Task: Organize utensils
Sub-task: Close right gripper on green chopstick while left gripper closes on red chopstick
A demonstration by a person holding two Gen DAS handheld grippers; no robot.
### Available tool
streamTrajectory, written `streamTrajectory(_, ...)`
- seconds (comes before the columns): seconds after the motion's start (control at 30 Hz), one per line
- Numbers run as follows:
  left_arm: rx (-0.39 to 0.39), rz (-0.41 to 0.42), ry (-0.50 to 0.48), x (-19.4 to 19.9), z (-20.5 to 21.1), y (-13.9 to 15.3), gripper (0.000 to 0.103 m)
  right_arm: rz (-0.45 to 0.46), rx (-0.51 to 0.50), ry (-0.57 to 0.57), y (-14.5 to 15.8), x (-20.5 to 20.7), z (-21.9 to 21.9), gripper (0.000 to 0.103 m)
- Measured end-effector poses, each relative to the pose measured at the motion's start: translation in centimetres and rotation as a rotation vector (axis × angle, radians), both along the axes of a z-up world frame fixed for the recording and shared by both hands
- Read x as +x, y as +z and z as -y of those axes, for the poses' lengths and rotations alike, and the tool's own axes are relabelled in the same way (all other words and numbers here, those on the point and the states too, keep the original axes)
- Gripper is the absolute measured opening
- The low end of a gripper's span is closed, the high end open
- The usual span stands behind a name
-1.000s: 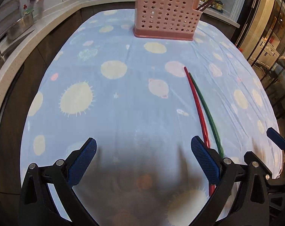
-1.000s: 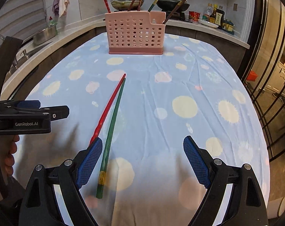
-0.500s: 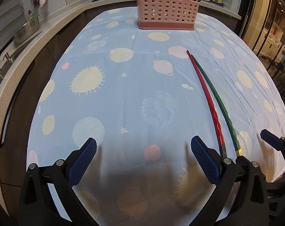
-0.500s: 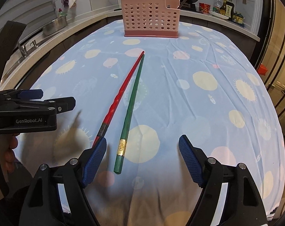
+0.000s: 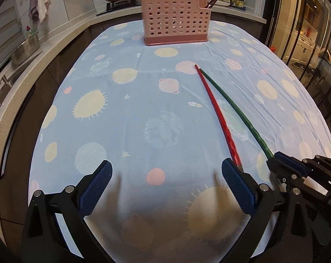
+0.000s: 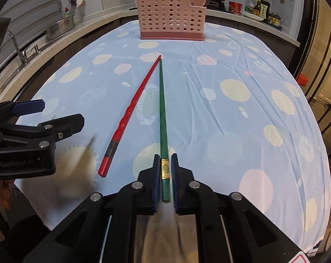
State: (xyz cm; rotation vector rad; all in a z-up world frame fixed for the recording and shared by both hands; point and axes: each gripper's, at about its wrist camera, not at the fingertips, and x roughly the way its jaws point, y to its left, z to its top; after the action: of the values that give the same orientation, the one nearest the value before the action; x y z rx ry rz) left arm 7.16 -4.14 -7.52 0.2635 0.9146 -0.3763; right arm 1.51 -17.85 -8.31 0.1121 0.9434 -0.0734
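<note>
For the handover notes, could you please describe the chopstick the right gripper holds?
On the blue tablecloth, in front of the pink basket, lie two chopsticks. It is the green chopstick with a gold band, clamped in the right gripper; the red chopstick lies free.

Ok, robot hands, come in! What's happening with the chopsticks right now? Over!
Right gripper shut on green chopstick near its gold band. Left gripper open, empty. Red chopstick lying on the cloth. Path to pink holder unobstructed.

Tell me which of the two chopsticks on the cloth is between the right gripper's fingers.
The green chopstick: the right gripper is closed on its gold-banded end. The red chopstick lies free beside it, touched by neither gripper.
</note>
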Motion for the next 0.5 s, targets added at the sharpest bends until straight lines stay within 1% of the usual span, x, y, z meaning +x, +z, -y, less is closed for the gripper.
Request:
streamTrajectory(0.23,-0.021,0.003,-0.08,-1.3,2.2,-0.3,0.095,-0.006,0.022,-0.064,0.1,-0.2,2.5,0.007)
streamTrajectory(0.37,-0.033,-0.021,-0.098,-1.6,3.1,-0.9,0.096,-0.008,0.03,-0.071,0.0,-0.5,3.0,0.007)
streamTrajectory(0.5,-0.017,-0.023,-0.109,-1.8,3.8,-1.6,0.096,-0.009,0.038,-0.071,0.0,-0.6,3.3,0.007)
